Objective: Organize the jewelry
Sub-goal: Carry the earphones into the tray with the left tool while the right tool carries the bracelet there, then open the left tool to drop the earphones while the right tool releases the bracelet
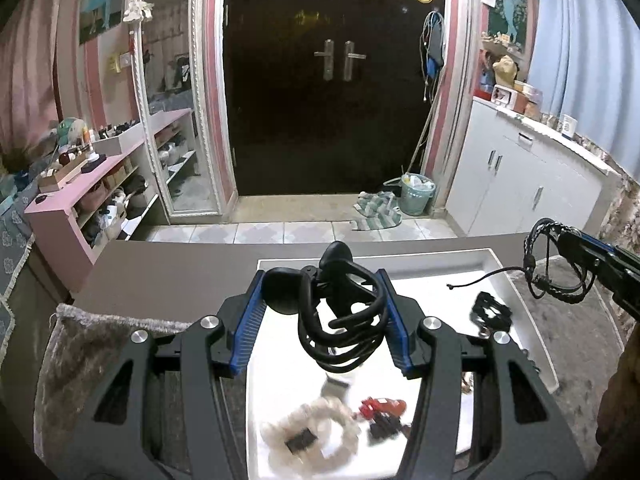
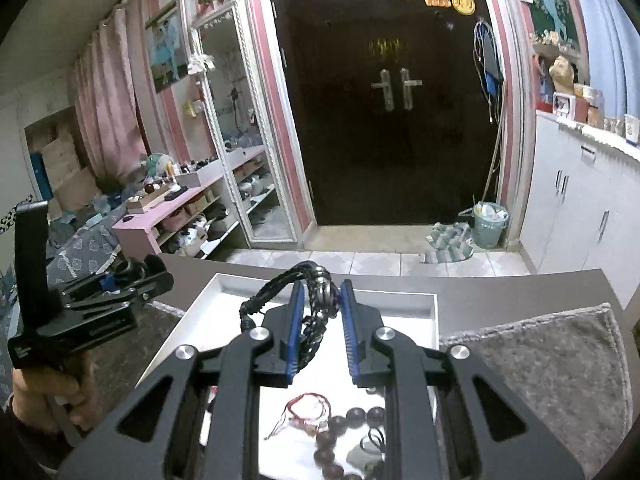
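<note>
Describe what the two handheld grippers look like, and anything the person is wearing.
Both the left gripper and right gripper have matte black linkage arms with silver round pivot bolts and ribbed blue finger pads. The left has an upright black handle. A dark sleeve cuff shows.

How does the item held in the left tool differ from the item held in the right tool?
The left tool grips black wired earphones, smooth, with thick rubbery loops. The right tool grips a black braided cord bracelet, thin and woven. The left jaws stand wider. Both items are black and lifted above the white tray.

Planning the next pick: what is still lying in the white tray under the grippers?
In the white tray: dark round beads, a red cord piece, a white bead bracelet, a black piece. The gripper bodies cover the rest.
</note>
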### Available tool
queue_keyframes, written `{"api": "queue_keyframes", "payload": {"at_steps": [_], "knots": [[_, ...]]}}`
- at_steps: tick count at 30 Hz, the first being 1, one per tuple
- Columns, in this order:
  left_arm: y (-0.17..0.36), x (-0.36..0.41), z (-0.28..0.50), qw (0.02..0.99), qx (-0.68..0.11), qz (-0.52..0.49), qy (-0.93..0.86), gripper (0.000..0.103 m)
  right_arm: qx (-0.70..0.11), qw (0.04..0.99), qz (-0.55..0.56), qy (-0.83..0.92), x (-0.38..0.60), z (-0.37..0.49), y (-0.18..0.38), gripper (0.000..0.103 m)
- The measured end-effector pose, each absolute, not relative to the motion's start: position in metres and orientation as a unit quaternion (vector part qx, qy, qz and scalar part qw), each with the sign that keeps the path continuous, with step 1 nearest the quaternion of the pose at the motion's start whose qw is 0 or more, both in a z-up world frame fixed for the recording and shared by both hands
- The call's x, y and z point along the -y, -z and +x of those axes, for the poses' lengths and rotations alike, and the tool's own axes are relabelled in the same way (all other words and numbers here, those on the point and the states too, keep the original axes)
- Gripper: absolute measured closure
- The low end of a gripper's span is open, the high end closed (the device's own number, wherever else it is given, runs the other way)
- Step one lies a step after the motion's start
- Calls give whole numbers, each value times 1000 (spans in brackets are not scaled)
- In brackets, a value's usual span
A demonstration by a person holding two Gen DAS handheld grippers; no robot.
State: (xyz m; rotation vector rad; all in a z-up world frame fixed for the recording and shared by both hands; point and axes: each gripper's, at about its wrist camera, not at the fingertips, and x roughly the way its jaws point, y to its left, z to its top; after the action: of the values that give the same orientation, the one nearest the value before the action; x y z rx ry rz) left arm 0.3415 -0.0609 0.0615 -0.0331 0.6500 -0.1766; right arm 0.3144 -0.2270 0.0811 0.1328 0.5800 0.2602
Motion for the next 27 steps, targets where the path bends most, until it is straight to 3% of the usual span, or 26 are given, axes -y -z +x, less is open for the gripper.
{"api": "queue_keyframes", "payload": {"at_steps": [27], "knots": [[42,57,403,901,-427,-18,76,50,-421,900,4,-116,194,373,16,85]]}}
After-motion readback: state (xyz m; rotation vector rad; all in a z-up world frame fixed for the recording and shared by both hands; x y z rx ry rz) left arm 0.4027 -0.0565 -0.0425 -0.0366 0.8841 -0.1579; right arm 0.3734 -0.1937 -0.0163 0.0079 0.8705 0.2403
